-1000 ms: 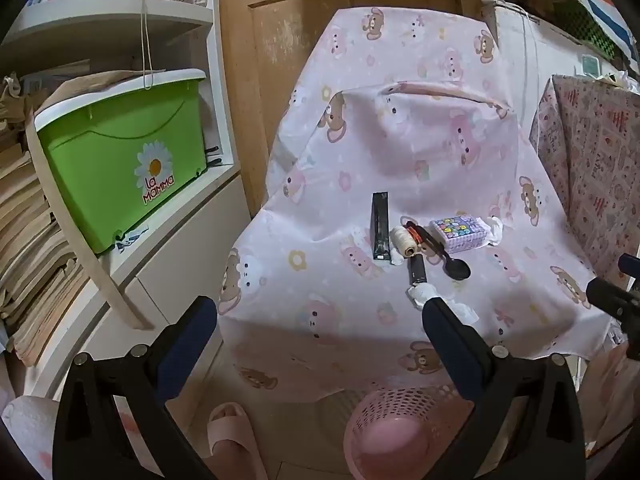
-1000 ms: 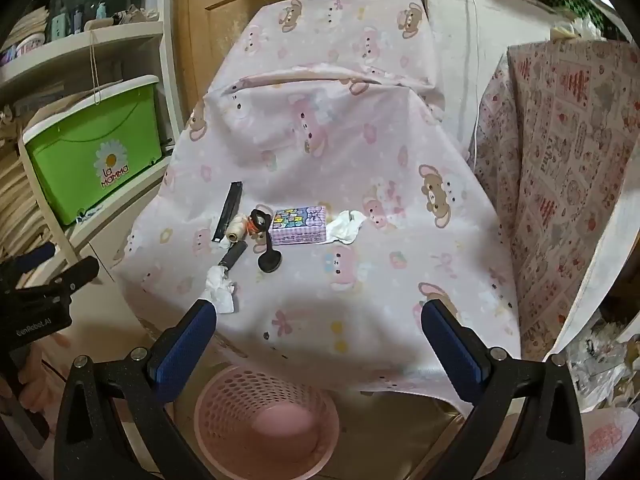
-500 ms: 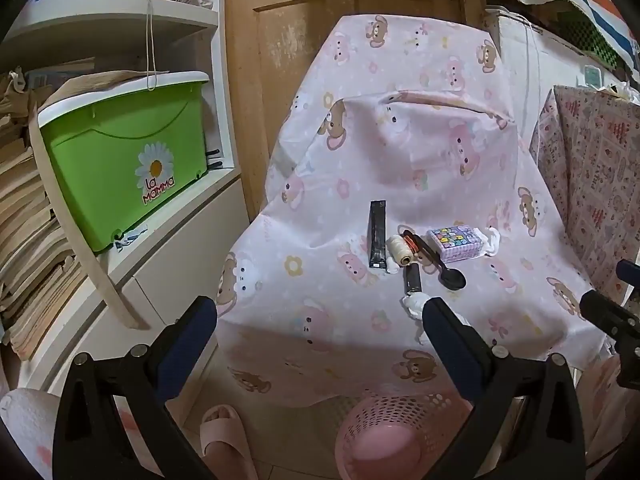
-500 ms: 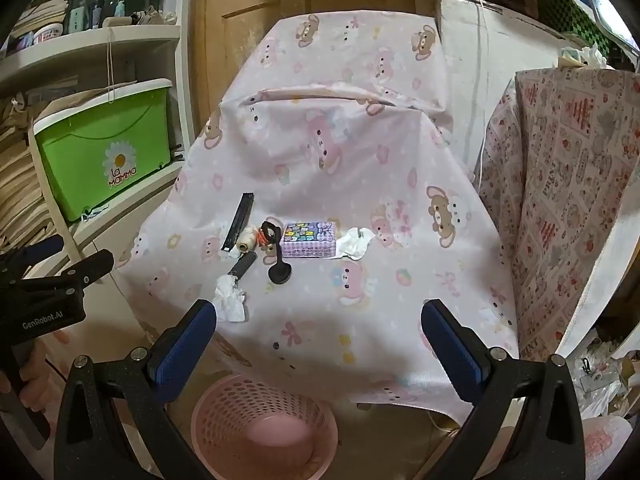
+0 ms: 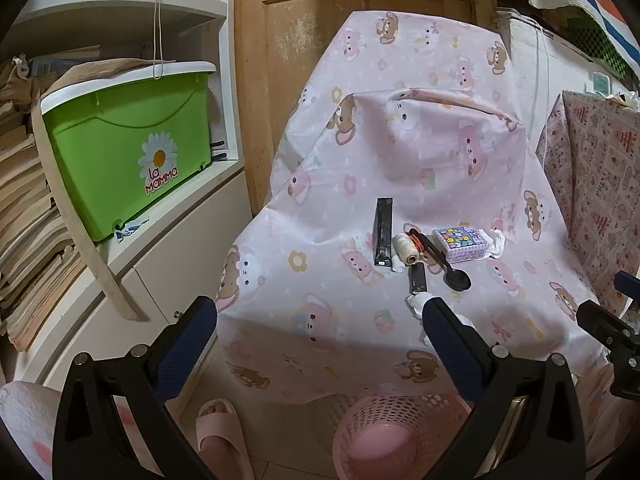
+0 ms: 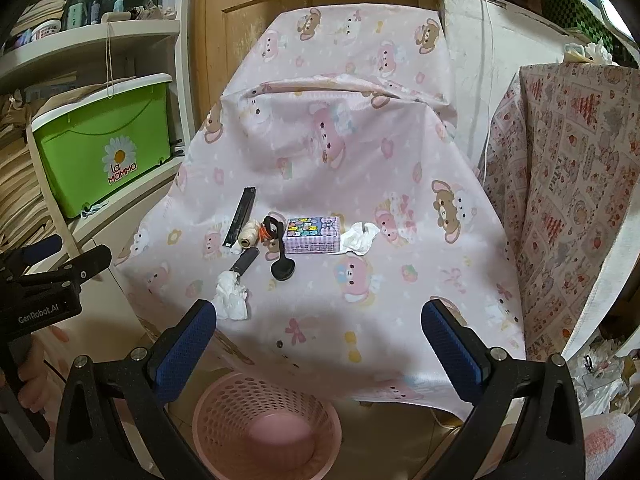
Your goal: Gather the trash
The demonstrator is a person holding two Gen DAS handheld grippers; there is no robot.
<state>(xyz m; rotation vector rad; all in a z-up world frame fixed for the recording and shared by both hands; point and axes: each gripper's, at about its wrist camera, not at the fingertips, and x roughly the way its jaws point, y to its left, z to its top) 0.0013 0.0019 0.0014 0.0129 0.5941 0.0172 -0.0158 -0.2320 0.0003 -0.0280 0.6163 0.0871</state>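
Two crumpled white tissues lie on a table draped in a pink bear-print cloth (image 6: pixel 400 280): one near the front left edge (image 6: pixel 231 294), one (image 6: pixel 360 237) right of a purple patterned box (image 6: pixel 313 234). The front tissue (image 5: pixel 416 302) is partly behind my left gripper's right finger. A pink perforated basket (image 6: pixel 266 426) stands on the floor below the table's front edge, also in the left wrist view (image 5: pixel 384 436). My left gripper (image 5: pixel 320 344) and my right gripper (image 6: pixel 320 344) are both open, empty and held short of the table.
Beside the box lie a black flat stick (image 6: pixel 240 222), a thread spool (image 6: pixel 248 234), a black spoon (image 6: pixel 282 268) and a dark cylinder (image 6: pixel 246 260). A green LA MOMMA bin (image 5: pixel 128 156) sits on a white shelf at left. A second patterned cloth (image 6: pixel 568 200) hangs at right. A slippered foot (image 5: pixel 220 432) stands on the floor.
Both grippers have drawn back and up a little from the table, so the table items look smaller and lower. Both stay open. Nothing on the table has moved.
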